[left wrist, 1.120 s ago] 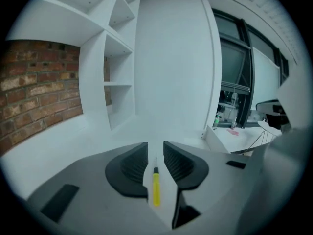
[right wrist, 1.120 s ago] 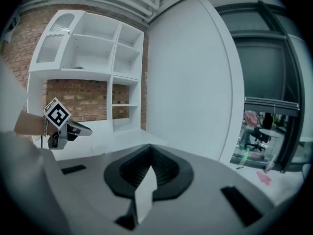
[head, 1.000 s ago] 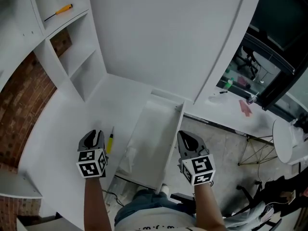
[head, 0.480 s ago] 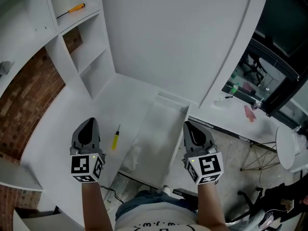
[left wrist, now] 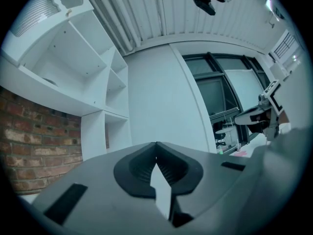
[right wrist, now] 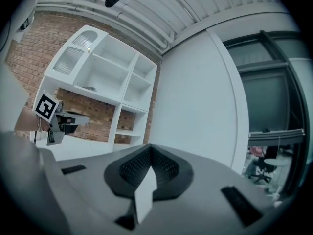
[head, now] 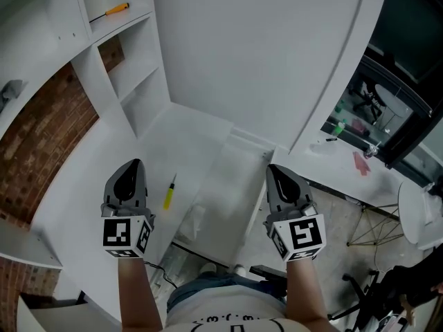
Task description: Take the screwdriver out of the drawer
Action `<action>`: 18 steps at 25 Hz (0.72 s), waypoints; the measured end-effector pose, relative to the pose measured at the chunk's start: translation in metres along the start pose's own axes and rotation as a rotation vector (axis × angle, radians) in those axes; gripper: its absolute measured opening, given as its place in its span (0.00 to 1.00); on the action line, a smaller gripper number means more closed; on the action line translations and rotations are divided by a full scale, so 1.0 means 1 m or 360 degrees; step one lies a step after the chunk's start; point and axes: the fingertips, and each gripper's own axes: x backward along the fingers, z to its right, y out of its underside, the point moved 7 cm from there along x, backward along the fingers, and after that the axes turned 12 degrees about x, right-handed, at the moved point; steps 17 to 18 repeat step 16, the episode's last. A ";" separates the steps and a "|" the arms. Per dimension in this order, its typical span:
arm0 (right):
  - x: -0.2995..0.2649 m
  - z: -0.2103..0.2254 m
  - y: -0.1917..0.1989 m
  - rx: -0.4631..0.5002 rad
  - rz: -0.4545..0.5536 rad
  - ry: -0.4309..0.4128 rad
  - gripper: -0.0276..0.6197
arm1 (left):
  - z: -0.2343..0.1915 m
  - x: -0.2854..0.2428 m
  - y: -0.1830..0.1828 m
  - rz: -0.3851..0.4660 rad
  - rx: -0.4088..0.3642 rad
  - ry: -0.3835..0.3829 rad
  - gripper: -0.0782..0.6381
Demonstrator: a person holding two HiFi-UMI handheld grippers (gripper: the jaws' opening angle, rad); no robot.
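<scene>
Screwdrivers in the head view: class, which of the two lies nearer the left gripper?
The yellow-handled screwdriver on the white desk, just beside the left gripper. The orange-handled screwdriver lies far away on a high white shelf.

desk (head: 86,178), shelves (head: 135,81): smooth matt white, laminate look. wall (head: 34,144) far left: rough red brick. screwdriver (head: 167,198) handle: yellow plastic. left gripper (head: 131,164), right gripper (head: 275,169): matt grey plastic, ribbed pads (left wrist: 168,169).
</scene>
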 end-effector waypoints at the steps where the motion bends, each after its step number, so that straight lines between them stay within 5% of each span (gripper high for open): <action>1: 0.001 0.000 0.000 -0.0005 0.0008 0.0002 0.05 | 0.001 0.001 -0.001 0.0004 -0.0004 0.0003 0.13; 18: 0.018 -0.005 -0.013 0.0022 0.0067 -0.0004 0.05 | 0.015 0.016 -0.009 0.0053 -0.0007 0.0046 0.13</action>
